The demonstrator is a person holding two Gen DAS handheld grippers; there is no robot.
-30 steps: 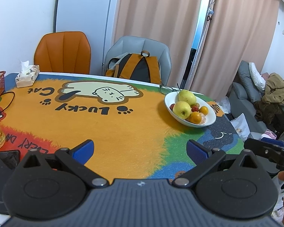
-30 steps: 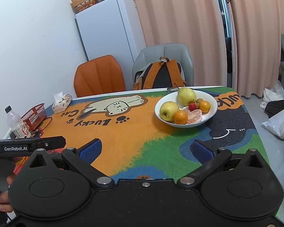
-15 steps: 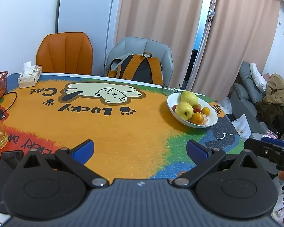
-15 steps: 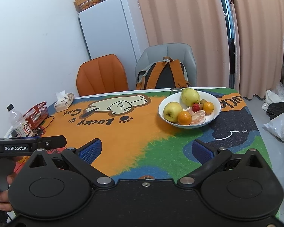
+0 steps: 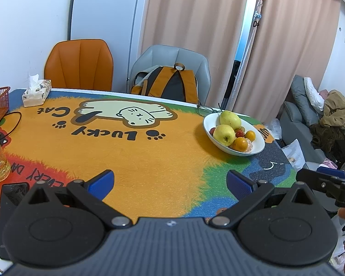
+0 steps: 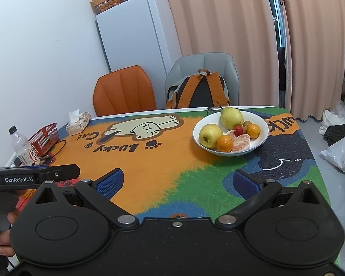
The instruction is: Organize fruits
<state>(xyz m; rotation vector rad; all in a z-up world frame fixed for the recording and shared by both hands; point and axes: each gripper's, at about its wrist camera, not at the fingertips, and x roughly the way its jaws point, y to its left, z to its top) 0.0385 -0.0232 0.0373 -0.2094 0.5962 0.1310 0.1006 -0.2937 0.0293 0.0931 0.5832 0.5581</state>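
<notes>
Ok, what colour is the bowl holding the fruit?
The bowl is plain white, clearest in the right wrist view.

a shallow white ceramic bowl (image 6: 260, 142) sits on my far right of the table. in it lie two yellow-green apples (image 6: 210, 135), touching; a whole orange tangerine (image 6: 224, 143) against a peeled tangerine (image 6: 240, 143); a small red fruit (image 6: 238, 130); and another small orange tangerine (image 6: 253, 130).
</notes>
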